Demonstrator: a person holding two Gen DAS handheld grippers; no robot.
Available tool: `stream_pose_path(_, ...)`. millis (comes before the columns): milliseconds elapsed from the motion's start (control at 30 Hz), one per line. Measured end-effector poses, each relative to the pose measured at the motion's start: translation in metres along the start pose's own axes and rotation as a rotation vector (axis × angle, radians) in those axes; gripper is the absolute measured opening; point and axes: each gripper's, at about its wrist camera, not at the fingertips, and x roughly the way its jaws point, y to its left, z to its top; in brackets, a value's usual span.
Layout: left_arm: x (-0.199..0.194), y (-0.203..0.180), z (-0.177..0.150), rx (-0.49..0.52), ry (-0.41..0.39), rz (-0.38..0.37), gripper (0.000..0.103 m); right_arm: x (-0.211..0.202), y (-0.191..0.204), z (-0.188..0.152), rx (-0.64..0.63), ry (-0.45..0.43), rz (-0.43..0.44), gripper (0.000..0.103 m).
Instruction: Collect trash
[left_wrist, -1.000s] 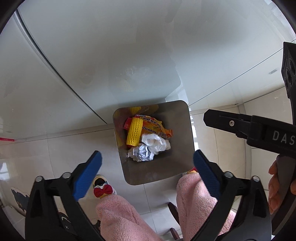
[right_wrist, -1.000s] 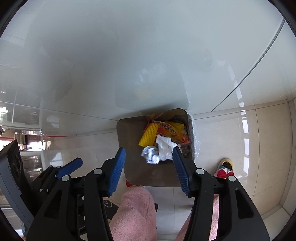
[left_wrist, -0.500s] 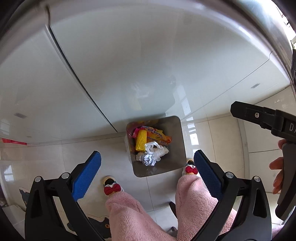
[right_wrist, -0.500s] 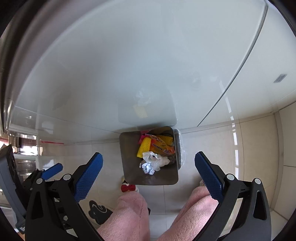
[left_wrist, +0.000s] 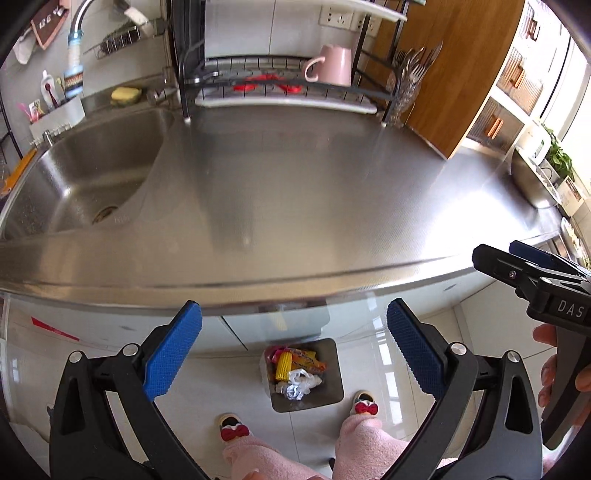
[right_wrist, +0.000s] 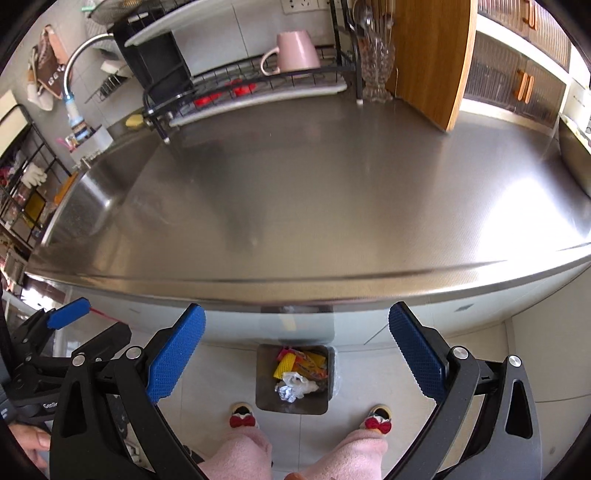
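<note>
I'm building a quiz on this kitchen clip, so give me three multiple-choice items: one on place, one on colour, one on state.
1. Where does the square metal trash bin stand?
A. in the steel sink
B. on the tiled floor in front of the counter
C. on the steel countertop

2. What colour is the upside-down mug on the black wire dish rack?
A. pink
B. green
C. black

3. How does the right hand-held gripper stand?
A. shut on a wrapper
B. shut and empty
C. open and empty

Answers:
1 B: the bin sits on the floor between the person's slippers, below the counter edge.
2 A: the mug is pale pink in both views.
3 C: its blue-padded fingers stand wide apart with nothing between them; the jaws have just been opening.
</note>
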Motion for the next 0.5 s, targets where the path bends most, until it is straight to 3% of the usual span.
stream_pose_path(233,-0.072,-0.011,0.054,0.006,-0.137,0.056,0.095,-0.064,0.01,0.043,-0.036,-0.114,-0.053,0.1)
stream_pose_path(500,-0.12,-0.025,0.077,0.007,-0.256,0.079,0.095,-0.118,0.019,0.07,-0.068,-0.22,-0.153,0.1)
